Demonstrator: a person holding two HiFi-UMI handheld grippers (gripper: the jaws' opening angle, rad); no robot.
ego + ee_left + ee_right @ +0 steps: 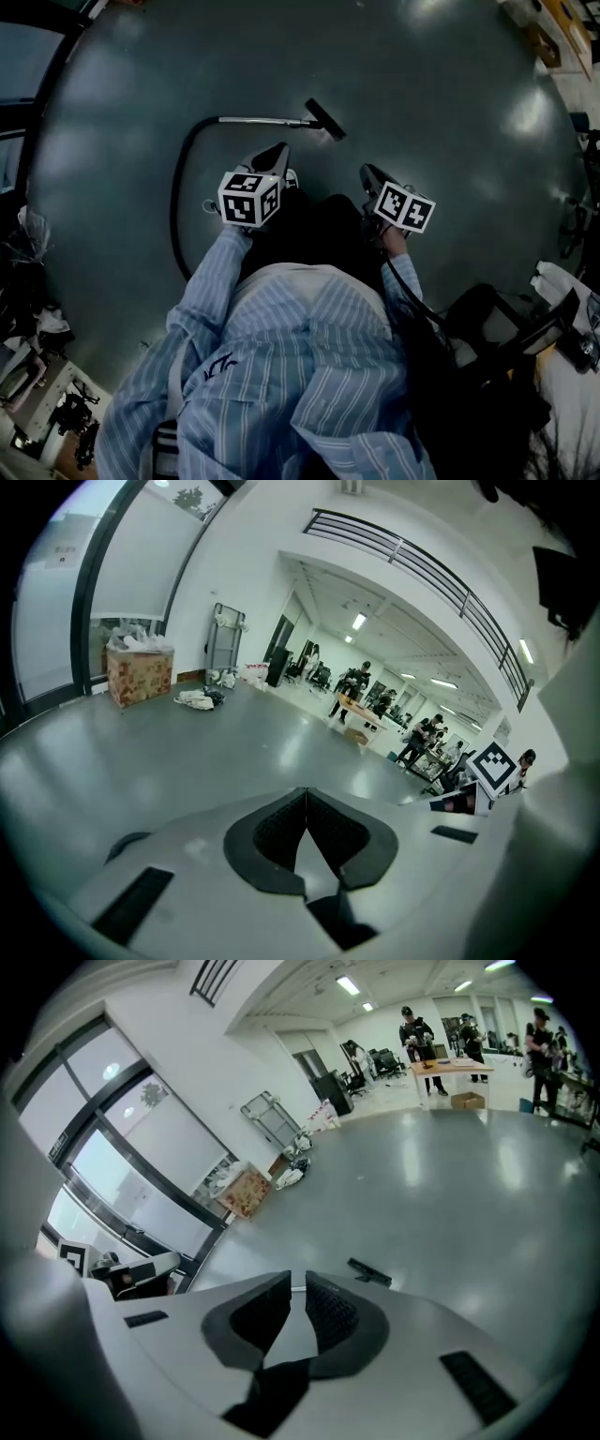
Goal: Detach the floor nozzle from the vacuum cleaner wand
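Head view: flat black floor nozzle [324, 119] on silver wand [258, 120], lying left-right, upper centre. My closed left hand-held gripper [278, 150] sits nearer, I judge; right hand-held gripper [368, 172] barely parted, empty.

Your head camera looks almost straight down past your chest onto the grey floor [422, 94] from well above. The left tongs [277, 152] and right tongs [368, 172] sit just below its centre. Each gripper camera rides close behind its own tips and faces out low across the hall. The floor nozzle [325, 119] appears in both the head view and the right gripper view. Both gripper views share the cardboard box [140, 674].
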